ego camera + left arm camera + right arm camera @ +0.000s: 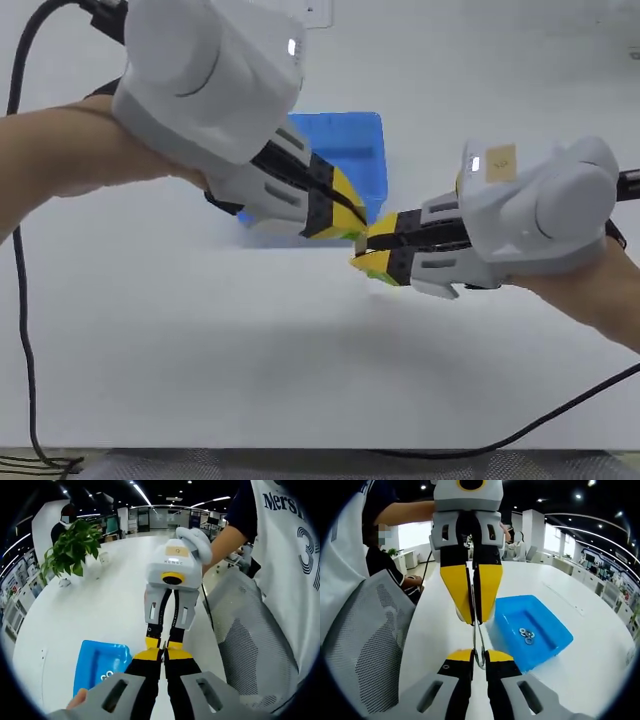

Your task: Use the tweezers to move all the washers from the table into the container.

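Currently the two grippers meet tip to tip over the white desk [200, 350], just near of the blue container [352, 150]. The left gripper [352, 222] reaches in from the upper left of the head view and points right. The right gripper [368, 255] comes in from the right and points left.

Between them runs a pair of thin metal tweezers [476, 625]. In the right gripper view the left gripper's yellow-tipped jaws are drawn almost together, with only a narrow slot, and the tweezers' two arms are pinched in it. The tweezers' rounded, joined end sits between the right gripper's own jaws, which are likewise nearly closed about it.

The container stands on the desk just beyond the meeting jaws, and its near edge is hidden behind the left gripper in the head view. A small cluster of washers [526, 634] lies on its floor, close together.

A black cable [20, 300] trails down the left side of the desk. In the left gripper view a potted plant [72, 547] stands at the far left of the desk, well apart from the container. A grey mesh chair [370, 645] is beside the desk.
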Action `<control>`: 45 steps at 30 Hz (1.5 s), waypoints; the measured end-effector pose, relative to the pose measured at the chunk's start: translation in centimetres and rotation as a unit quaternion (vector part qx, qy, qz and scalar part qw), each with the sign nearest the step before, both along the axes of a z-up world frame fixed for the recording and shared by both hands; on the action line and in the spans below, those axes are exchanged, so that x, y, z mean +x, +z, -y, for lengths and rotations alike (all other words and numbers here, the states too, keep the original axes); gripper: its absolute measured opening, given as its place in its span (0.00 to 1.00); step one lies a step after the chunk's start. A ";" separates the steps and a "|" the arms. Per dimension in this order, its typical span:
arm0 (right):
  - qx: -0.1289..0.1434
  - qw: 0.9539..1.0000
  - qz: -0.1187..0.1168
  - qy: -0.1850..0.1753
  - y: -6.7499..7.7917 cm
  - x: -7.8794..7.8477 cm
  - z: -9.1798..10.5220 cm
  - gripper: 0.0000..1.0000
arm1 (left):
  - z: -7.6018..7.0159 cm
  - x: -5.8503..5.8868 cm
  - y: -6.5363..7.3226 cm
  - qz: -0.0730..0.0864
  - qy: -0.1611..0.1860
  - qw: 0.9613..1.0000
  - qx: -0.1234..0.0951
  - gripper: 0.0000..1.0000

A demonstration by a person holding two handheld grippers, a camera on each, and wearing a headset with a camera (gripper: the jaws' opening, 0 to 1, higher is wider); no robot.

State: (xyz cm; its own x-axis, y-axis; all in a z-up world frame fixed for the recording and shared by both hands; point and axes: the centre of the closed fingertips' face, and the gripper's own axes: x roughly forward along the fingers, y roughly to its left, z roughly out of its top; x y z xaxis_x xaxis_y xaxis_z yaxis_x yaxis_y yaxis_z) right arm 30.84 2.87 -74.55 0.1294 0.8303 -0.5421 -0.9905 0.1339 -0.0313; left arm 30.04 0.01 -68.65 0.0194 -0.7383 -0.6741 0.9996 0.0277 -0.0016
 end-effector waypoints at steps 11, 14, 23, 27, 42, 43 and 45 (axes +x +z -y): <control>0.005 0.999 0.044 0.026 3.6 0.8 -2.7 0.10 | -3.6 0.9 2.8 0.032 0.014 0.999 0.001 0.06; 0.008 0.998 0.051 0.029 4.3 1.1 -3.3 0.10 | -4.3 1.1 3.6 0.038 0.016 0.999 0.004 0.06; 0.020 0.997 0.067 0.034 5.8 2.8 -4.9 0.10 | -5.7 2.8 5.2 0.058 0.020 0.998 0.013 0.06; 0.013 0.996 0.074 0.040 5.5 4.0 -5.6 0.10 | -6.3 4.2 4.8 0.056 0.029 0.998 0.016 0.06; -0.002 0.998 0.056 0.029 1.6 8.9 -5.7 0.10 | -6.5 9.4 0.7 0.044 0.048 0.998 0.016 0.07; -0.007 0.998 0.054 0.030 1.0 9.2 -5.7 0.10 | -6.5 9.7 0.1 0.042 0.050 0.998 0.017 0.07; -0.013 0.998 0.050 0.037 0.1 9.4 -5.7 0.10 | -6.4 10.0 -0.7 0.032 0.052 0.998 0.019 0.07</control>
